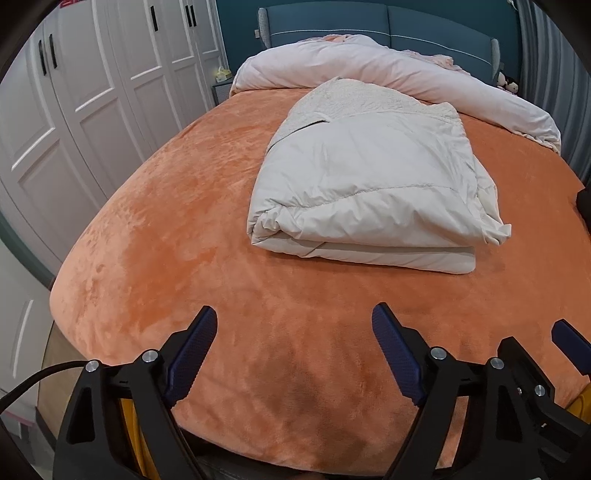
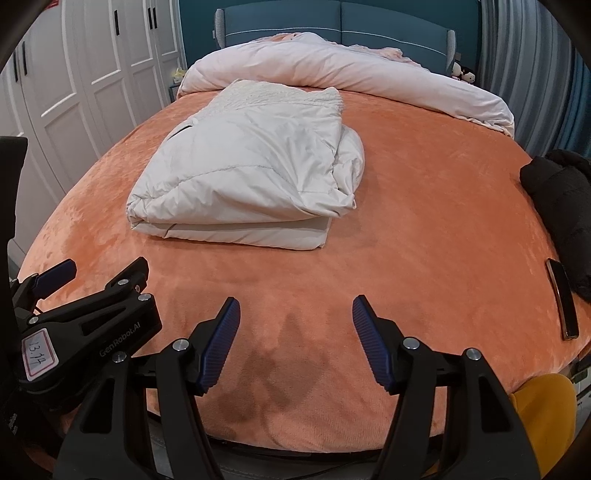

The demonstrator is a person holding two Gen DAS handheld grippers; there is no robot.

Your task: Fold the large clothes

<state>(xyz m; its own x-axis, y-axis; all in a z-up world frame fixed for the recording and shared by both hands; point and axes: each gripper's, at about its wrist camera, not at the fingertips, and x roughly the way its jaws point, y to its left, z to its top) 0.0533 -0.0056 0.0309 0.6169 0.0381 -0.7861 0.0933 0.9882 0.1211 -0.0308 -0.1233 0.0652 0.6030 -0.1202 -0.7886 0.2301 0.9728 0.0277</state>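
Observation:
A white padded coat [image 1: 369, 184] lies folded into a thick rectangle in the middle of the orange bed [image 1: 166, 229]; it also shows in the right wrist view [image 2: 251, 177]. My left gripper [image 1: 295, 325] is open and empty, above the bed's near edge, well short of the coat. My right gripper [image 2: 295, 314] is open and empty too, beside the left one, also short of the coat. The right gripper's fingers [image 1: 569, 343] show at the lower right of the left wrist view. The left gripper [image 2: 99, 277] shows at the lower left of the right wrist view.
A rumpled pink duvet [image 2: 332, 62] lies along the blue headboard [image 2: 369, 33]. A black garment [image 2: 565, 206] and a phone [image 2: 561, 295] lie at the bed's right edge. White wardrobes [image 1: 92, 92] stand on the left. A yellow object [image 2: 543, 406] sits below the bed's near right corner.

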